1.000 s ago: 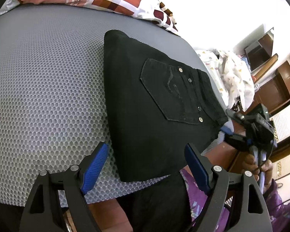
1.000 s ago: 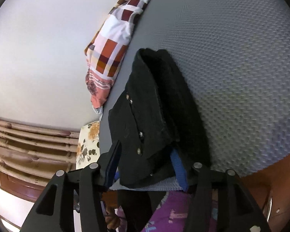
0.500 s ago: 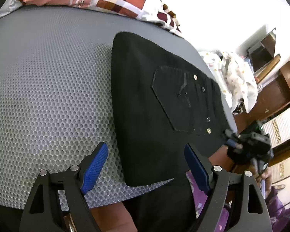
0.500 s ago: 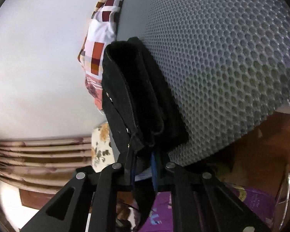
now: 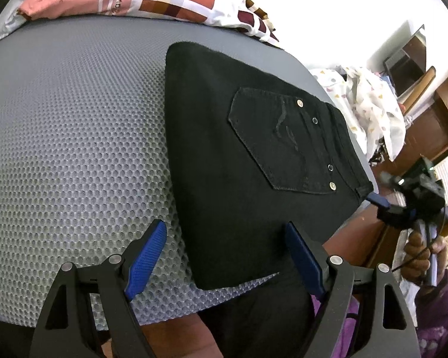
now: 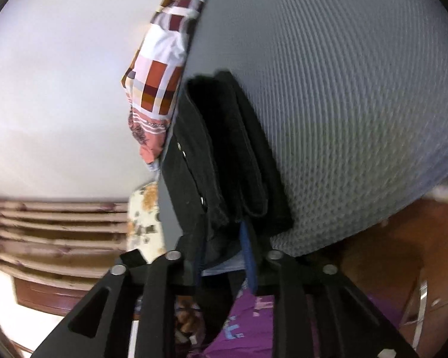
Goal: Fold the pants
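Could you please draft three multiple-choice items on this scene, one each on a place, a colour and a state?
1. Where does the patchwork pillow lie relative to the black pants?
A. On top of them
B. Beyond them, at the far edge of the grey mattress
C. On the floor

2. What colour are the pads of the left tongs?
A. Blue
B. Red
C. Yellow

3. In what state are the pants?
A. Spread out at full length
B. Hanging from a hanger
C. Folded into a compact stack, pocket side up

Answers: 1 B, the pillow sits past the pants along the mattress edge. 2 A, both pads show blue in the left wrist view. 3 C, the right wrist view shows stacked layers at the side, and the left view shows the back pocket on top.
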Motion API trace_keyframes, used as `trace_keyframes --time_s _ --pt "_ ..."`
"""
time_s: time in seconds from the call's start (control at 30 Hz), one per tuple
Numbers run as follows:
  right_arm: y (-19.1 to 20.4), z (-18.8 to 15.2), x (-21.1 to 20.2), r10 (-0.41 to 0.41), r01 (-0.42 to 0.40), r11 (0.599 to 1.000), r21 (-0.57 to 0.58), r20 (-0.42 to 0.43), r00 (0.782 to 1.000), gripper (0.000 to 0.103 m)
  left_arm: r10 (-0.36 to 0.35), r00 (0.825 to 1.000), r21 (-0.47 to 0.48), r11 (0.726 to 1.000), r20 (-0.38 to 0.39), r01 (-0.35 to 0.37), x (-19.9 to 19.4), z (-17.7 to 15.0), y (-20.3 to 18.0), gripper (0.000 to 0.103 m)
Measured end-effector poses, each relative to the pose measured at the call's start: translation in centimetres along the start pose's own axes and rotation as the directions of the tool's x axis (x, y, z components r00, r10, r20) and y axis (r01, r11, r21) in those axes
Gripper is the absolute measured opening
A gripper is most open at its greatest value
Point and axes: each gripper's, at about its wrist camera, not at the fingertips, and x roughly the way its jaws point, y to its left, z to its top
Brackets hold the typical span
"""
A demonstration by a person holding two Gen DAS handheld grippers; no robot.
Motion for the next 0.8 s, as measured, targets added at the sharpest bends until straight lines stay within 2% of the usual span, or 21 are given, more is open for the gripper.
trace_keyframes --time_s 0.03,0.1,0.17,0.23,0.3,0.4,0.53,0.67,0.8 --pt "0.8 0.4 -0.4 -0.037 0.038 0.998 -0.043 0.023 0.999 0.058 -0.008 1.0 -0.005 1.0 0.004 0.008 -0.3 0.0 0.2 0.081" --pt "2.0 1.5 -0.6 -0.098 0.104 0.987 -0.12 0.055 0.994 0.07 -0.025 0.999 -0.02 0.999 0.02 0.026 -0.8 0.2 0.5 0.082" --pt "2.7 2.5 0.1 -0.127 0.136 0.974 -0.183 0.058 0.99 0.07 -0.037 0.999 -0.036 0.999 0.027 0.038 -1.1 0.5 1.1 0.082" --pt "2.7 3.4 1.6 -0.157 0.159 0.959 -0.234 0.027 0.987 0.07 -0.058 0.998 -0.051 0.997 0.025 0.06 -1.2 1.0 1.7 0.081" --pt "1.8 4.4 3.4 -0.134 0.121 0.961 -0.247 -0.036 0.99 0.07 -0.055 0.998 -0.03 0.998 0.034 0.056 -1.2 1.6 1.9 0.082" --pt "1.1 5.4 5.4 -0.142 0.117 0.959 -0.257 -0.081 0.987 0.07 -0.016 1.0 0.036 0.999 0.002 0.015 -0.2 2.6 1.7 0.082" --pt "1.1 6.6 6.6 -0.048 0.007 0.966 -0.257 -0.152 0.987 0.069 0.02 0.999 0.118 0.993 -0.042 -0.015 1.4 3.3 1.3 0.082" --pt "1.9 6.8 7.4 -0.065 -0.013 0.951 -0.31 -0.239 0.969 0.074 0.031 0.998 0.161 0.987 -0.05 -0.022 2.3 4.0 1.0 0.082" --pt "2.5 6.6 7.7 -0.095 -0.005 0.937 -0.35 -0.268 0.959 0.076 0.04 0.998 0.184 0.982 -0.055 -0.029 3.1 4.7 0.5 0.082"
